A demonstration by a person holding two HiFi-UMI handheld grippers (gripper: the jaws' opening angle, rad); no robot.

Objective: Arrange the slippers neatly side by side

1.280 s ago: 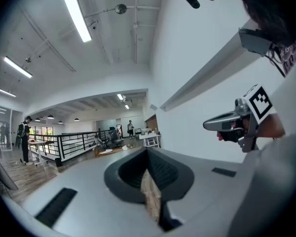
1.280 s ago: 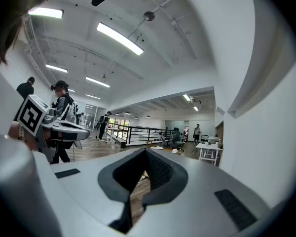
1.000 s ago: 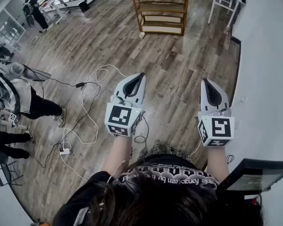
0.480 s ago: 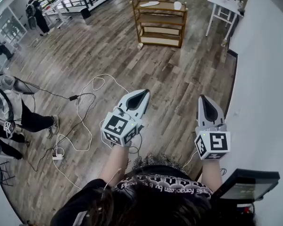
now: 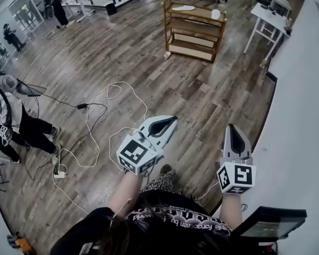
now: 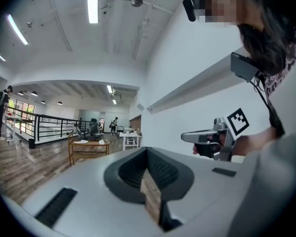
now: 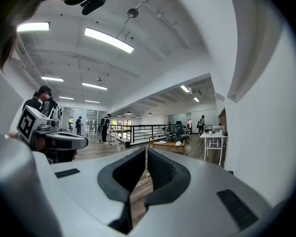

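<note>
Wooden shelf, loose cables on plank floor

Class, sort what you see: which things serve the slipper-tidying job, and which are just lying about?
Job: left gripper and right gripper, both with jaws shut and empty; wooden shelf; two white things on its top, perhaps the slippers.
Lying about: cables, power strip, white table.
</note>
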